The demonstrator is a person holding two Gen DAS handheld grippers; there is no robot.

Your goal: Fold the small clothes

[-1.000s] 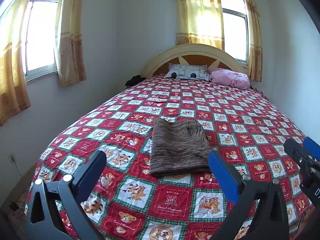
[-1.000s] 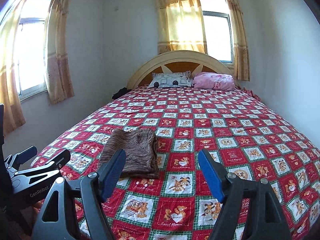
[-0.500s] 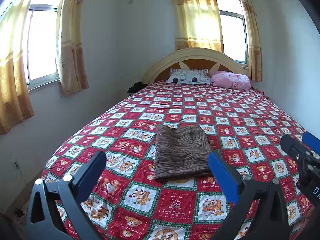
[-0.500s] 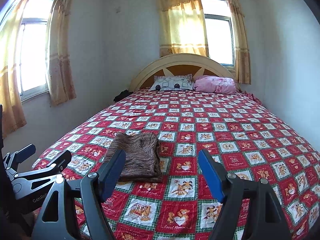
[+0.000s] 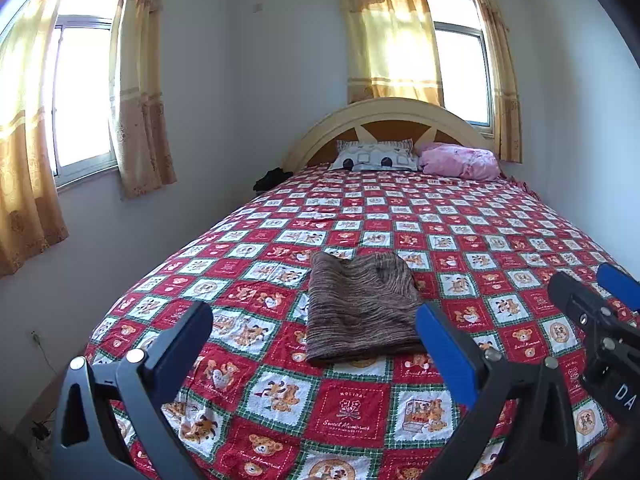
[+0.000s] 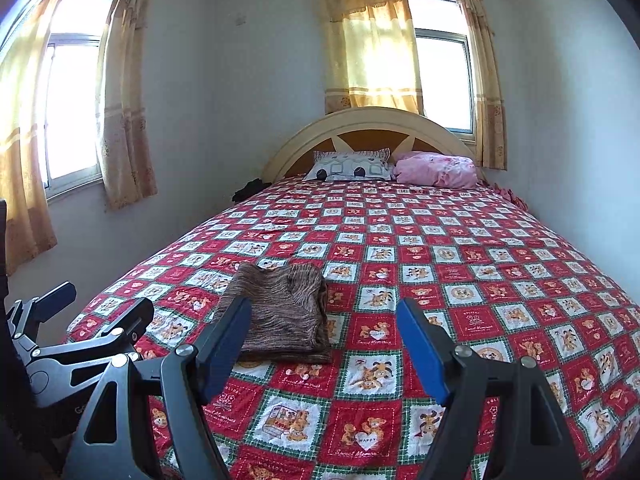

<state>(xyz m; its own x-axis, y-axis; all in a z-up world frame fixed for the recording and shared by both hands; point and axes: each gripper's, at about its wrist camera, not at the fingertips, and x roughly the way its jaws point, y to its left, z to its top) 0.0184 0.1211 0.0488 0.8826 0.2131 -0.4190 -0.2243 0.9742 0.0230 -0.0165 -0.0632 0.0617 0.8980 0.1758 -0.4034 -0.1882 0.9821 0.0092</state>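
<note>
A brown striped knitted garment (image 5: 360, 308) lies folded flat on the red patchwork bedspread (image 5: 460, 240). It also shows in the right wrist view (image 6: 280, 312). My left gripper (image 5: 316, 348) is open and empty, held above the foot of the bed, short of the garment. My right gripper (image 6: 324, 344) is open and empty, to the right of the garment and short of it. The right gripper shows at the right edge of the left wrist view (image 5: 592, 304), and the left gripper at the left edge of the right wrist view (image 6: 96, 312).
A patterned pillow (image 5: 374, 156) and a pink bundle (image 5: 460, 160) lie by the arched headboard (image 5: 384, 116). A dark item (image 5: 272, 178) sits at the bed's far left corner. Walls with curtained windows flank the bed. A wall socket (image 5: 35, 336) is low on the left.
Both grippers have pulled back and risen, so the bed and garment look smaller and farther. Both stay open. The garment has not moved.
</note>
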